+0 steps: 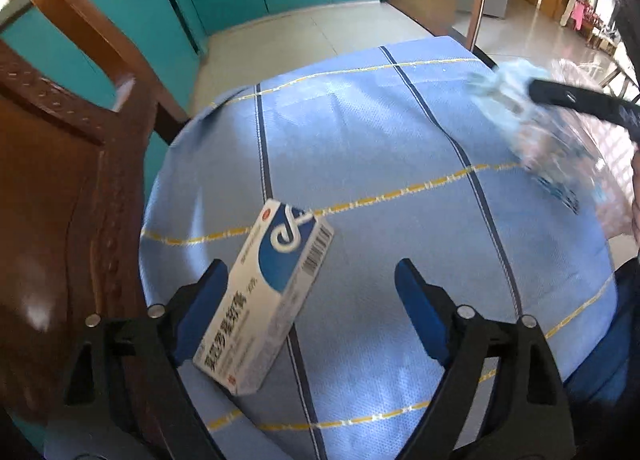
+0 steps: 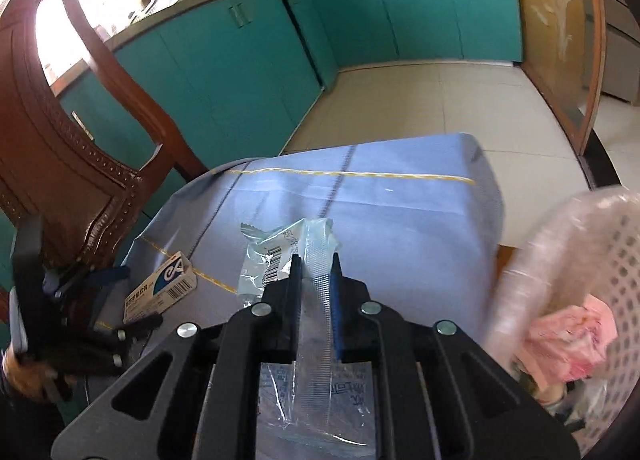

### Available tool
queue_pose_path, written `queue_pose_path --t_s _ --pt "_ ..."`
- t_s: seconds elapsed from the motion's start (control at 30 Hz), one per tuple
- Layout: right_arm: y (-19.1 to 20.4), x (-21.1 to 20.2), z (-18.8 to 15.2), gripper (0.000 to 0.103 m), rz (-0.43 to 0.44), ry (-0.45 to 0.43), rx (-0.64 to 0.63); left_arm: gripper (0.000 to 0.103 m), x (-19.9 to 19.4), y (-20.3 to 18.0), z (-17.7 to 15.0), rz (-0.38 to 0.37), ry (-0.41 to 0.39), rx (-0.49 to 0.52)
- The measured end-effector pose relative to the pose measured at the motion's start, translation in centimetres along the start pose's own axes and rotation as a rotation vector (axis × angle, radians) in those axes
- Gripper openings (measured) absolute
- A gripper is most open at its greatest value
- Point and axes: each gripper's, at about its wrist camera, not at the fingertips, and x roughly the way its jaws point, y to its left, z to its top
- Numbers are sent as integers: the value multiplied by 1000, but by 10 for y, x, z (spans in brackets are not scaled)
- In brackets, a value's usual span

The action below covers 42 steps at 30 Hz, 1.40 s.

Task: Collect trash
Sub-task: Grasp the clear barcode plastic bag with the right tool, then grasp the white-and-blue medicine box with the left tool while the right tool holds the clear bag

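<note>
A white and blue medicine box (image 1: 264, 296) lies on the blue checked tablecloth (image 1: 380, 164). My left gripper (image 1: 311, 266) is open above it, the box between its blue pads and close against the left pad, not pinched. The box (image 2: 160, 288) and the left gripper (image 2: 100, 288) also show at the left of the right wrist view. My right gripper (image 2: 316, 260) is shut on a crumpled clear plastic wrapper (image 2: 272, 260) with a barcode, held above the cloth. From the left wrist, that wrapper (image 1: 508, 100) appears blurred at the far right.
A white mesh basket (image 2: 612, 244) lined with a clear bag stands at the right table edge, with pink trash (image 2: 568, 340) inside. A carved wooden chair (image 1: 68, 188) stands close on the left. Teal cabinets (image 2: 360, 20) and tiled floor lie beyond the table.
</note>
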Motion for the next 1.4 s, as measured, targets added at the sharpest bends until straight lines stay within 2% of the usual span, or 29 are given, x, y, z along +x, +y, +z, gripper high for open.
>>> queue_pose_path --t_s 0.1,0.17,0.3,0.37,0.47,0.53,0.57,0.63,0.67,0.73,0.8,0.97,1.03,1.07,1.1,1.13,1.27,1.4 --pt "-1 -9 -2 13 17 -18 -16 89 14 11 11 -4 55 -15" --pt "2 -12 -3 13 43 -21 -28 88 25 14 14 20 87 -8" --pt "8 -14 -4 13 55 -20 -56 89 46 7 10 51 180 48" --pt "10 -15 -5 13 64 -21 -57 89 51 5 6 20 204 52" --pt "9 -17 -5 13 67 -23 -58 87 50 6 2 -28 214 6" --pt "9 -16 -5 13 64 -20 -55 76 47 8 -2 -106 220 -48" --pt "8 -16 -6 13 60 -18 -53 71 45 7 -4 -145 221 -63" --pt "8 -15 -6 13 55 -16 -53 70 38 -5 -11 -153 199 -40" --pt "9 -15 -6 13 54 -15 -55 66 33 -14 -15 -160 183 -21" --pt "10 -14 -7 14 51 -12 -58 61 24 -27 -21 -211 161 -12" --pt "12 -13 -9 13 48 -9 -63 51 15 -38 -27 -258 141 -11" --pt "17 -13 -12 13 44 -10 -80 45 -5 -40 -35 -236 67 -44" --pt "18 -13 -13 13 44 -10 -87 46 -13 -36 -39 -226 40 -61" --pt "18 -14 -14 13 44 -9 -87 55 -16 -35 -40 -216 30 -72" --pt "18 -14 -14 13 45 -8 -87 68 -19 -33 -41 -206 25 -83" --pt "18 -14 -15 13 45 -8 -85 71 -23 -30 -43 -194 18 -100" --pt "16 -15 -16 13 43 -9 -74 76 -29 -20 -55 -201 6 -151" --pt "15 -18 -17 13 46 -14 -74 83 -17 -17 -67 -193 13 -195"
